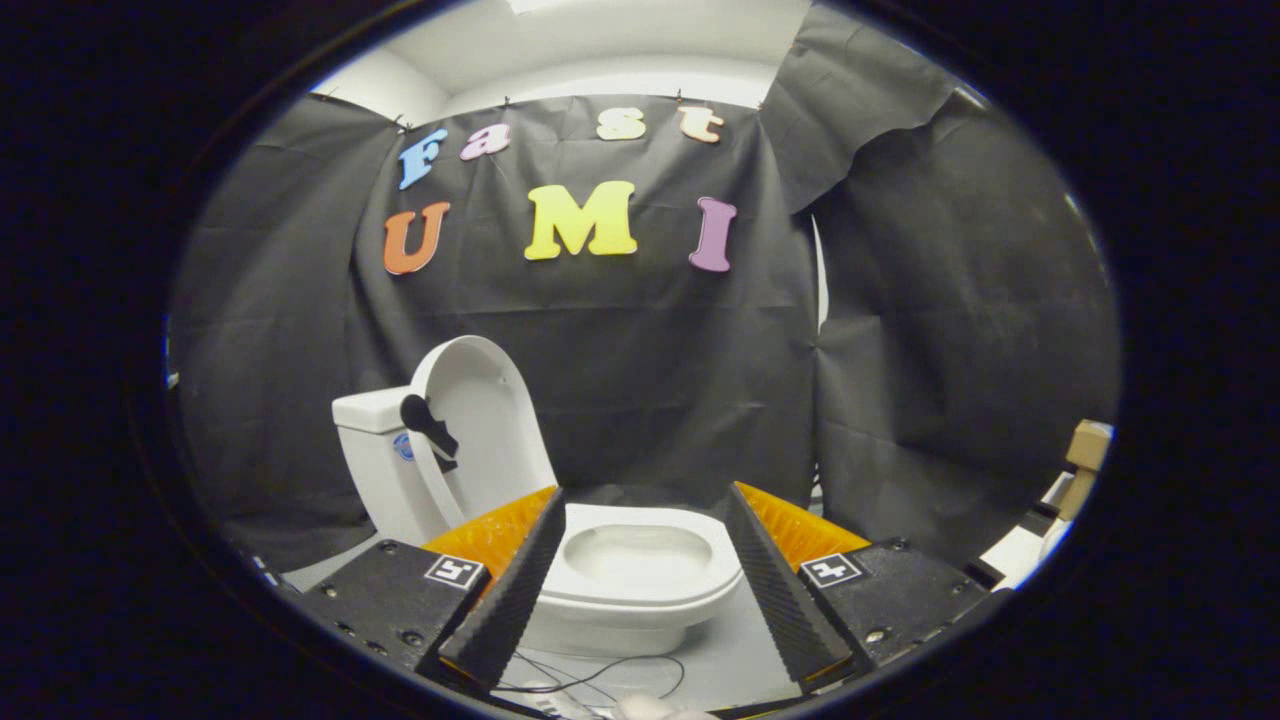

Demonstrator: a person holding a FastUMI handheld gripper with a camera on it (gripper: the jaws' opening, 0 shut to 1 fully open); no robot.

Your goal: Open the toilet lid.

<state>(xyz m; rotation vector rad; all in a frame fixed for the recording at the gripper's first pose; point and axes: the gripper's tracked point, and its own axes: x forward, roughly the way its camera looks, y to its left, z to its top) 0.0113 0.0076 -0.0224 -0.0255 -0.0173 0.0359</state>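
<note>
Black cloth walls off the booth, with one small white toilet (560, 530) sitting on a pale table (740, 660). Its lid (485, 430) is already up, leaning back against the tank (375, 460), bowl open right between the fingers. The gripper (645, 505) is spread wide, holding nothing. One thin black cable (610, 675) lies in front, and a cardboard box (1085, 450) sits off to the right.
</note>
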